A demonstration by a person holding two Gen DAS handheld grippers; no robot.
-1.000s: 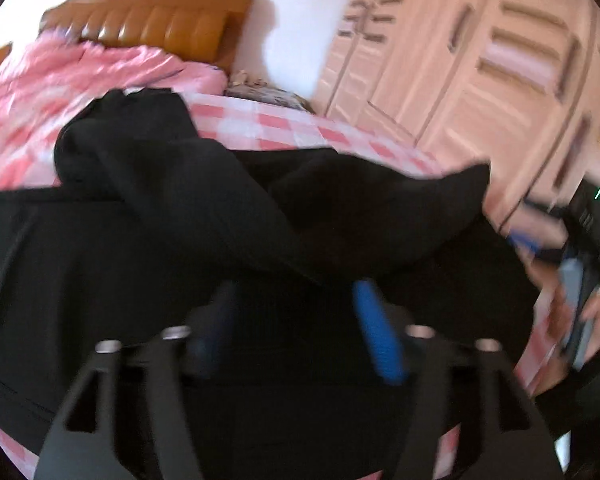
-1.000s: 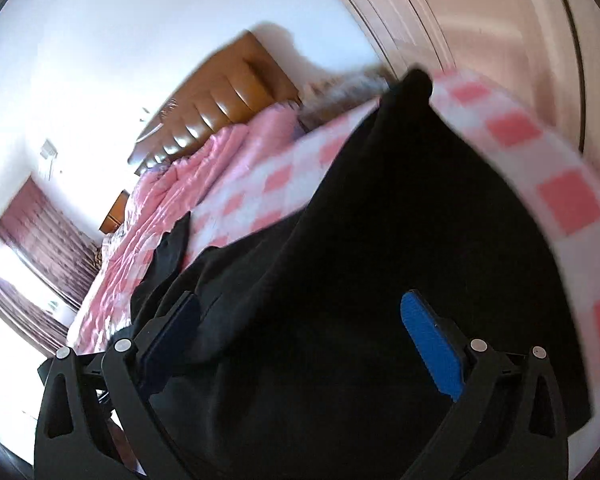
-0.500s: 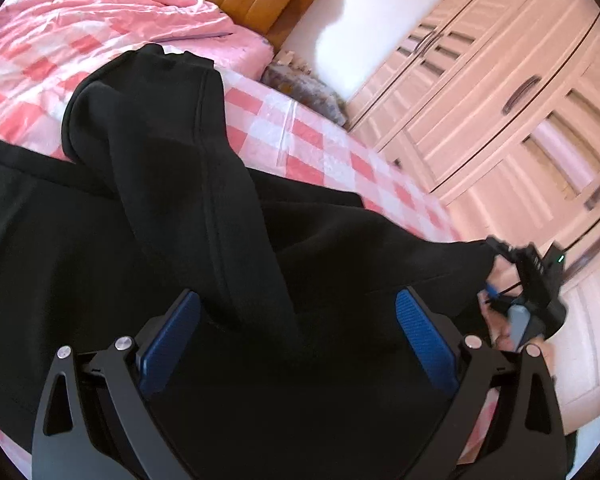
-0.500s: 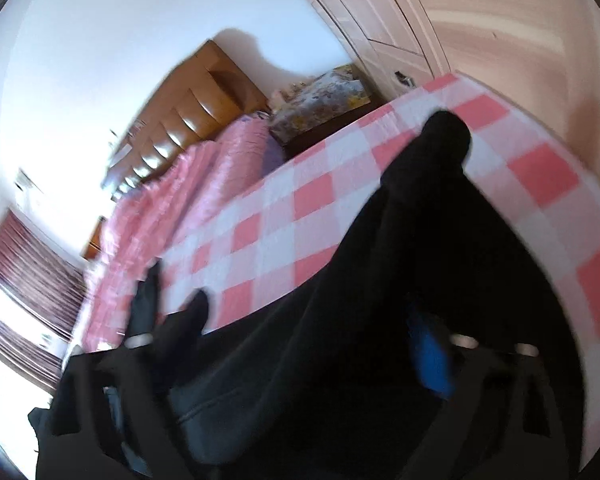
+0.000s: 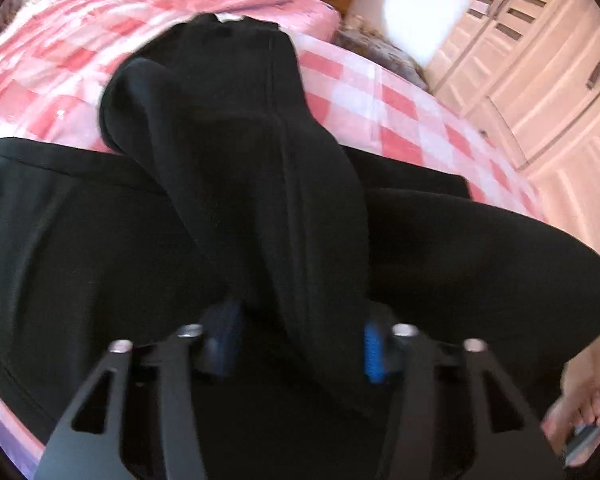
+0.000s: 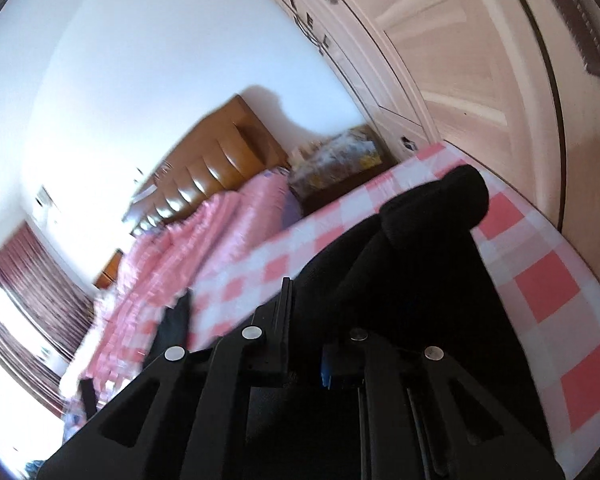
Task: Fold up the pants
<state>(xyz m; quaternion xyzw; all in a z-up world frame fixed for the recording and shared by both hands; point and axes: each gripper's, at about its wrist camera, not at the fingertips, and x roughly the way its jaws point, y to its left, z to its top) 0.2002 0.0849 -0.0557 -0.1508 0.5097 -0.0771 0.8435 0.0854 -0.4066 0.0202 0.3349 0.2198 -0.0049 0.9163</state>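
Pinching a thick ridge of black cloth, the left gripper (image 5: 296,344) has its blue pads (image 5: 374,354) closed in on a fold of the pants (image 5: 240,168), which rises from between the fingers toward twelve o'clock and ends in a rounded bunch lying on the bed. More of the same dark garment spreads flat to nine o'clock and three o'clock under that ridge, covering most of the pink-and-white checked sheet (image 5: 396,120). At four o'clock in this view a bare hand (image 5: 576,412) grips a handle at the picture's edge. The right gripper (image 6: 304,360) is clenched as well, its fingers drawn close together with black fabric of the pants (image 6: 428,248) caught between them; from there a fold runs up toward one o'clock to a rolled tip near the bed's edge. Beyond, at eleven o'clock, sits a brown padded headboard (image 6: 216,168) above a rumpled pink quilt (image 6: 204,236), and pale wardrobe doors (image 6: 480,60) fill the one to two o'clock side.
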